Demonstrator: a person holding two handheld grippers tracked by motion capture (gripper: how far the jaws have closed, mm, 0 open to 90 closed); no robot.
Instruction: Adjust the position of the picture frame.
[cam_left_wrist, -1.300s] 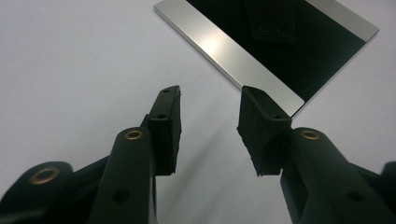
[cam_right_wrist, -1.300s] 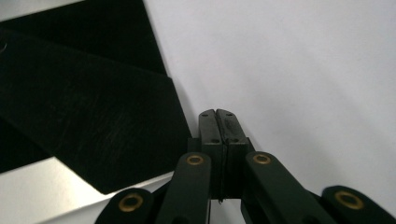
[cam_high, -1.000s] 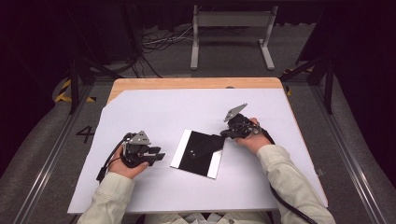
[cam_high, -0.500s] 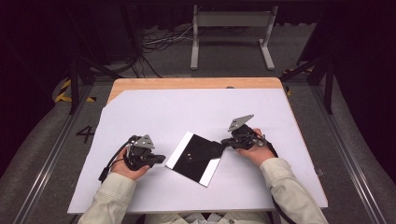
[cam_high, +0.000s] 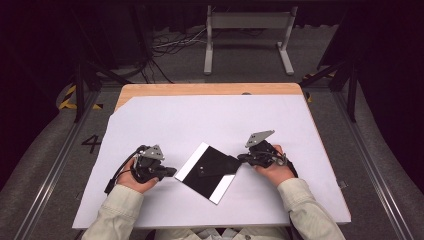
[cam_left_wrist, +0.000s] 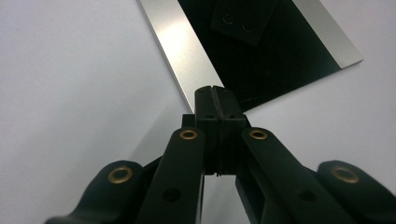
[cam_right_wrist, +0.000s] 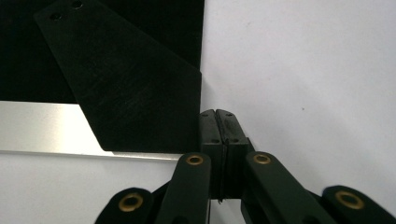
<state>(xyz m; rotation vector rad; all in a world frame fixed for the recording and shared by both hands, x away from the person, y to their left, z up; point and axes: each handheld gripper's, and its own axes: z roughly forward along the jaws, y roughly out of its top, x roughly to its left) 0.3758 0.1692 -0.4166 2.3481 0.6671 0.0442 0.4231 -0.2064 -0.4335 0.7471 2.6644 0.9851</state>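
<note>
The black panel (cam_high: 210, 171) lies flat on the white sheet (cam_high: 210, 120) between both grippers, turned diagonally, its 2 silver-edged sides running from near right to far left. A smaller black plate with 2 holes rests on it. The left gripper (cam_high: 172, 172) has just closed, nothing between; the right gripper (cam_high: 241, 158) is pinched together, whether touching the panel is unclear

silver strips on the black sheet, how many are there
2. One silver strip runs along the black sheet's edge beside the left gripper; the other silver strip lines the opposite edge, nearer the person.
</note>
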